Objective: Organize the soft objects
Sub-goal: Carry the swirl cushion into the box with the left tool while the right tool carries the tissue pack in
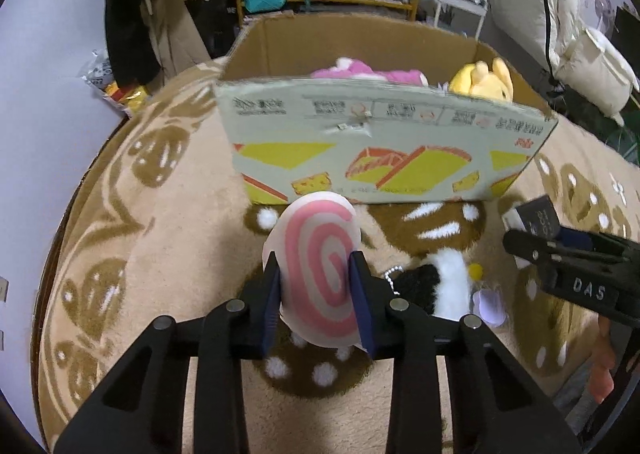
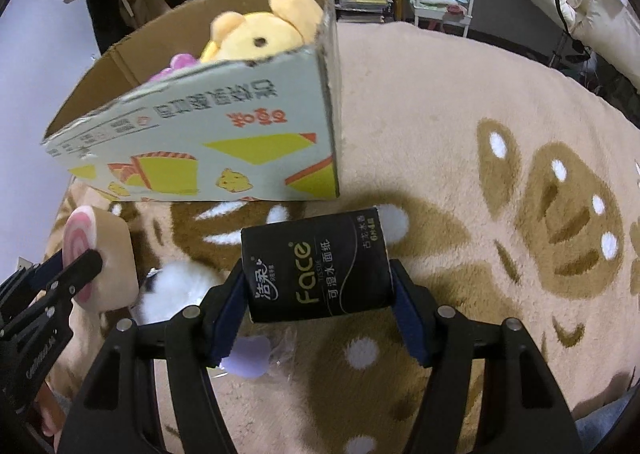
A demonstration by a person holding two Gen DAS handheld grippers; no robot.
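Swirl cushion: a round, soft, white cushion with a pink spiral (image 1: 320,270) stands on edge between the blue pads of the left gripper (image 1: 316,274), just in front of the box; the right wrist view shows its beige side (image 2: 108,254).
Left gripper: closed onto the swirl cushion, one pad on each flat face.
Tissue pack: a black soft pack of "Face" tissues (image 2: 316,262) sits clamped across its width in the right gripper (image 2: 318,286), above the rug.
Right gripper: pinched shut on the tissue pack, both pads pressing its sides.
Loose toys on the rug: a black-and-white fluffy plush (image 1: 444,286) lies between the two grippers; a small lilac plush piece in clear wrap (image 2: 246,354) lies just beside it.
Rug: a beige shag rug with brown and white patterns (image 2: 460,102) carries everything.
Cardboard box: an open printed carton (image 1: 384,150) stands on the rug beyond the grippers.
Box contents: a yellow plush bear (image 2: 260,34) and a pink plush toy (image 1: 360,72), side by side.
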